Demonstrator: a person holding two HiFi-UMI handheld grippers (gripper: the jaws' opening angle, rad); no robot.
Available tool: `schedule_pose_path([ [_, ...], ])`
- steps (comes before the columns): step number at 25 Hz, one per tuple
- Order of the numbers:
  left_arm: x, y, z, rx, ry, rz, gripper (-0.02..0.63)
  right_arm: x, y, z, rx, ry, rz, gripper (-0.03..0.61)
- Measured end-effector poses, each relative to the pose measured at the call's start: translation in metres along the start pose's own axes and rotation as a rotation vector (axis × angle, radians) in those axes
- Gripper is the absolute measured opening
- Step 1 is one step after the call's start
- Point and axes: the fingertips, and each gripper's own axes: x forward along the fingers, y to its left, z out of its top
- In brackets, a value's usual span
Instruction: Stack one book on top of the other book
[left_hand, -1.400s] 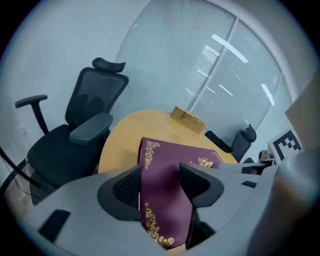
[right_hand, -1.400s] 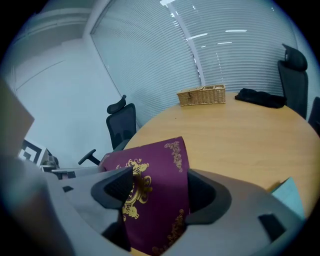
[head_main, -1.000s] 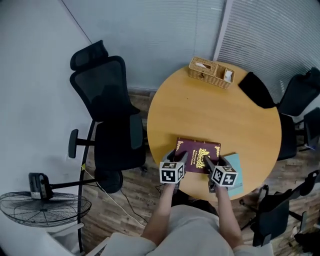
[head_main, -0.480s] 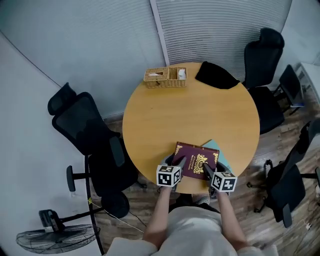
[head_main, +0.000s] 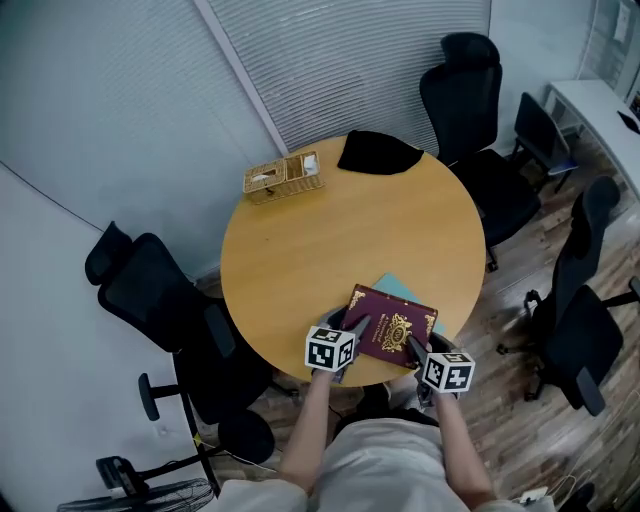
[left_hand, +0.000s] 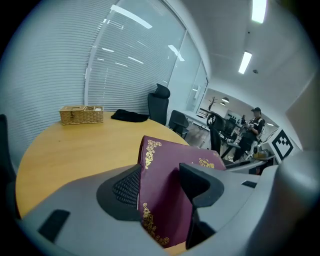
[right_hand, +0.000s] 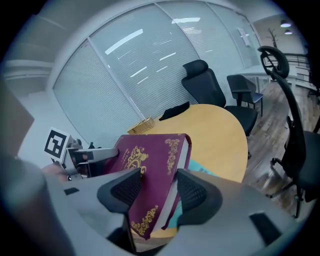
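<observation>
At the near edge of the round table (head_main: 330, 230), toward the right, the maroon book (head_main: 390, 325) with gold ornament is held cover-up between the two tools. It sits skewed, its far right part overlapping a teal book (head_main: 398, 287) that shows from beneath it on the far and right sides. Whether the two books touch cannot be determined. The left gripper (head_main: 352, 324) takes the maroon book at its near left corner, one jaw against the cover and the other against the underside, clamped on it. The right gripper (head_main: 415, 345) takes the near right corner. Its jaws are closing with the book between them, one pad on the cover and the other against the page edge. Both tools reach in from the near side and point downward toward the far side, each carried on a bare forearm. Farther out, the middle of the table is bare wood. A wicker basket (head_main: 283, 176) stands at the far left rim, and a black cloth (head_main: 378, 153) lies at the far rim, to the right of the basket. Black office chairs stand around the table on the left, far and right sides.
</observation>
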Motion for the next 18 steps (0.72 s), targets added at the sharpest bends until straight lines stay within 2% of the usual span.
schedule_pose_path([
  [5, 0.009, -0.016, -0.002, 0.12, 0.061, -0.089, 0.241, -0.015, -0.005, -0.025, 0.073, -0.017, -0.007, 0.216],
  [11, 0.025, -0.02, -0.008, 0.212, 0.148, -0.183, 0.241, -0.016, -0.005, -0.05, 0.09, 0.007, -0.034, 0.21],
  [18, 0.051, -0.021, 0.003, 0.235, 0.177, -0.277, 0.241, -0.011, -0.013, -0.044, 0.153, -0.018, -0.102, 0.209],
])
